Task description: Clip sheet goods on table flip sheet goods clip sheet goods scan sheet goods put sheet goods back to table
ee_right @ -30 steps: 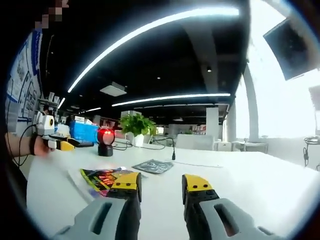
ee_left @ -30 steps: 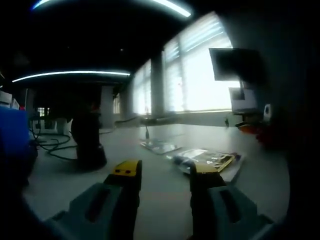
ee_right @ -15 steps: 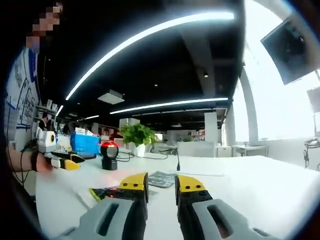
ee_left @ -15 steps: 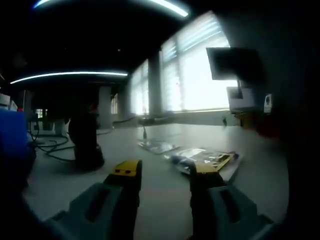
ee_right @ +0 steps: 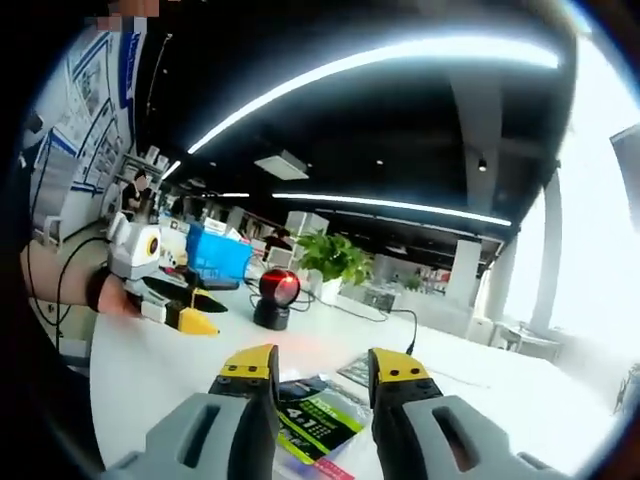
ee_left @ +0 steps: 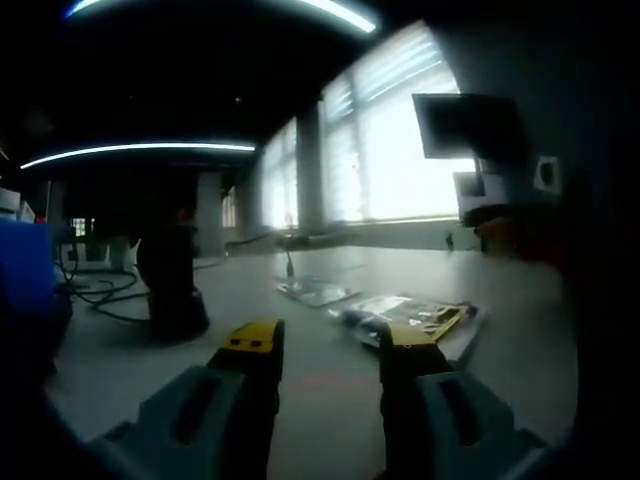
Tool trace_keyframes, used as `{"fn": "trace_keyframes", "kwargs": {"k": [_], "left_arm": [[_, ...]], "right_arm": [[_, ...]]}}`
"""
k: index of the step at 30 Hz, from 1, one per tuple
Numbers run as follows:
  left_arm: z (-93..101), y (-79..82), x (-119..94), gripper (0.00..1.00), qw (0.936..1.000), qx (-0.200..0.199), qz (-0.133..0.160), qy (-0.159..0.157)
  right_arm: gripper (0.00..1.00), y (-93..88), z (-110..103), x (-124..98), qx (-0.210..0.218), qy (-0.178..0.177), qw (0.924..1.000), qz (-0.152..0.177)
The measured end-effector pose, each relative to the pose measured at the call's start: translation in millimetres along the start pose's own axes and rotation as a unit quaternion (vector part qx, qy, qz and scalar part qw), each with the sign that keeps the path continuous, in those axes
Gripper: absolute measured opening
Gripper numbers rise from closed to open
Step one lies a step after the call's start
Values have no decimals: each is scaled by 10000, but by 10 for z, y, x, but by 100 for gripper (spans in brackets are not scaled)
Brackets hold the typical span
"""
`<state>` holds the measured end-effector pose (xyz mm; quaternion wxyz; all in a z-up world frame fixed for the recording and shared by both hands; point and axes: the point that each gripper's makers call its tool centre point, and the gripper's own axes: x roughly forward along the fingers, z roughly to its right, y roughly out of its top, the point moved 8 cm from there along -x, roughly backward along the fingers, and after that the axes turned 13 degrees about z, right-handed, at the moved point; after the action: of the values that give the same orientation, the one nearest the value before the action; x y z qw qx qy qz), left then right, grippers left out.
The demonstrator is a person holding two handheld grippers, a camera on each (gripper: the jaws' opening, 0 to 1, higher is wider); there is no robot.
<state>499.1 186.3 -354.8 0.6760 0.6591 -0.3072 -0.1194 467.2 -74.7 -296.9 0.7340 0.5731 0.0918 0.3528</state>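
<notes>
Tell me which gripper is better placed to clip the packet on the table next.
Probably the right. The right gripper is open with the packet lying right between its jaws. The left gripper is also open, but the packet lies ahead and to one side of it.

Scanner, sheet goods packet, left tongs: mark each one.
scanner [ee_right: 278, 290]: right gripper view, on its glowing red head.
sheet goods packet [ee_right: 318, 420]: right gripper view, on the printed face between the jaws.
left tongs [ee_right: 190, 308]: right gripper view, between the two yellow tips.
</notes>
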Motion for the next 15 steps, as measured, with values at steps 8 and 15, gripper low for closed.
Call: {"fn": "trace_keyframes", "kwargs": {"k": [8,15], "left_arm": [[-3,-5,1,31,10000,-2,-7,-7],[-4,-9,1,31,10000,1,-18,-16]], "right_arm": [[32,-60,-125,143,491,49,9988,-38],[34,-230,-290,297,25,358,9983,-458]]}}
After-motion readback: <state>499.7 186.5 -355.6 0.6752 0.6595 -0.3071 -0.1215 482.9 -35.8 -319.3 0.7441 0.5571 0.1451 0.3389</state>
